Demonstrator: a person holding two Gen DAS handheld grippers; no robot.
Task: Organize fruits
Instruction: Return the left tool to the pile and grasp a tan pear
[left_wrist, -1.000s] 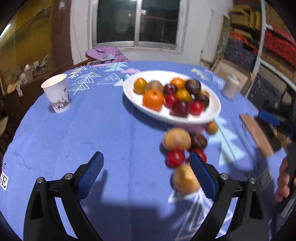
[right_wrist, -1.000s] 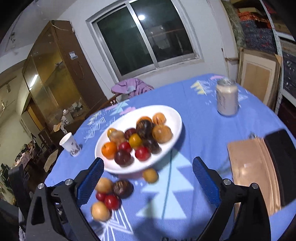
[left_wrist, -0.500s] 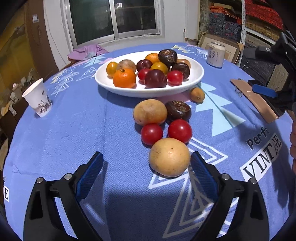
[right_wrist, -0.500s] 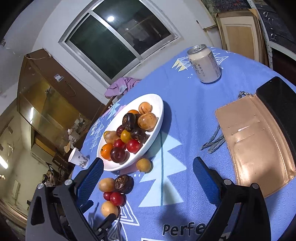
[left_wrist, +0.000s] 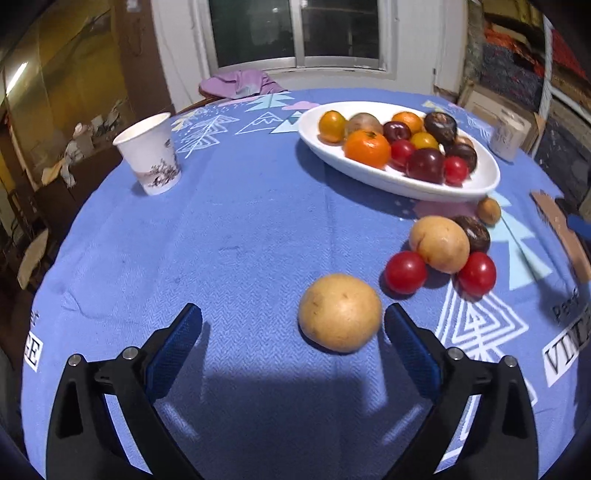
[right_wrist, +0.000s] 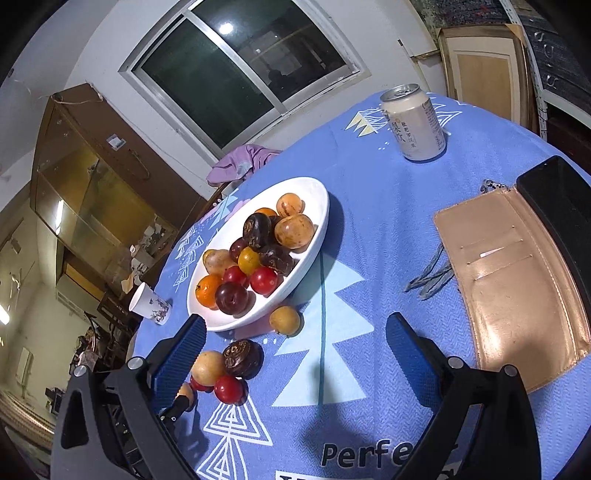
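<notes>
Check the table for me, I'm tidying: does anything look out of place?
Yes. Six fruits lie loose on the tablecloth beside the white plate: a tan fruit near the left gripper, and a cluster by the rim. Nothing looks spilled or damaged.

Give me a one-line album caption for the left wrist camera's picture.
Left claw, jaws opening, nears a tan round fruit on the blue tablecloth, near the white fruit plate.
</notes>
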